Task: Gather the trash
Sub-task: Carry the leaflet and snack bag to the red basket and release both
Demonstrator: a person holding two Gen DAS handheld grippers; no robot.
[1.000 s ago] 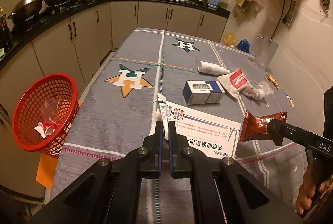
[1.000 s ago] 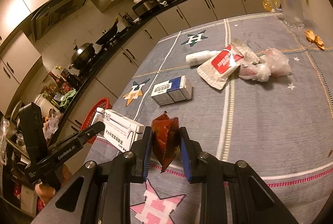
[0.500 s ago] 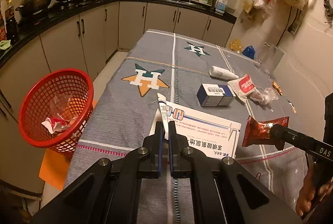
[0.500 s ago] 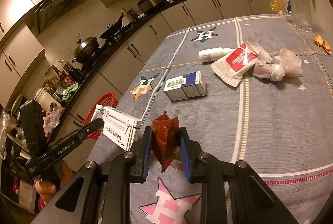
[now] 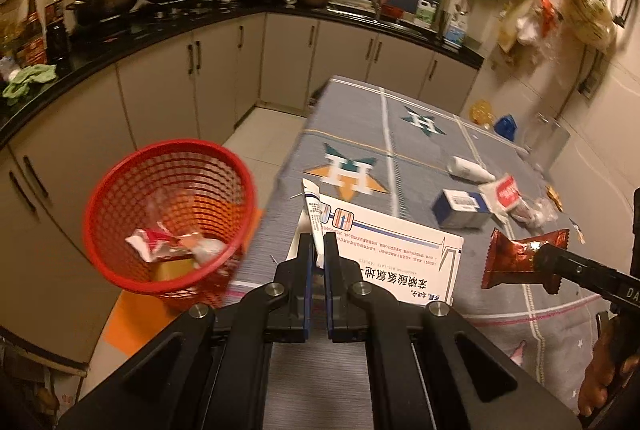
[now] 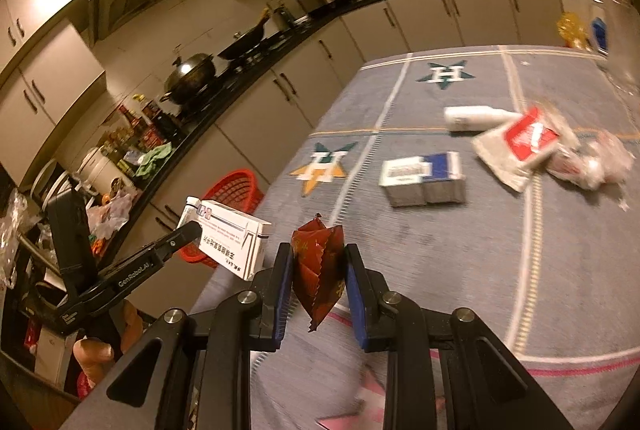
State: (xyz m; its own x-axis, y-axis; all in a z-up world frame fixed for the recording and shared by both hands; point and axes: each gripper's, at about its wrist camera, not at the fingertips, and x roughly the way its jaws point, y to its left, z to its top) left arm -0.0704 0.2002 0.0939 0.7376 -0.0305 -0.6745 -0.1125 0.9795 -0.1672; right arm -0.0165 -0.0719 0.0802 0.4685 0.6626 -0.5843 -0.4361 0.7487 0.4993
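Observation:
My left gripper (image 5: 318, 248) is shut on the flap of a white carton box (image 5: 394, 256) with blue print, held in the air over the table's left edge; the same box (image 6: 230, 238) shows in the right wrist view. My right gripper (image 6: 316, 262) is shut on a crumpled dark red snack wrapper (image 6: 319, 264), also seen as the red wrapper (image 5: 516, 262) at the right of the left wrist view. A red mesh basket (image 5: 168, 218) with crumpled trash inside stands on the floor left of the table; its rim (image 6: 236, 182) peeks past the table edge.
On the grey star-patterned tablecloth (image 5: 360, 134) lie a blue-white box (image 6: 424, 176), a white bottle (image 6: 476, 118), a red-white pouch (image 6: 520, 146) and a clear plastic wad (image 6: 592, 166). Kitchen cabinets and a counter with pots run along the left and back. A person's hand (image 5: 608, 370) holds the right gripper.
Both grippers have moved left toward the table's edge and risen a little, each still holding its item. The red basket now sits nearer and more central in the left wrist view.

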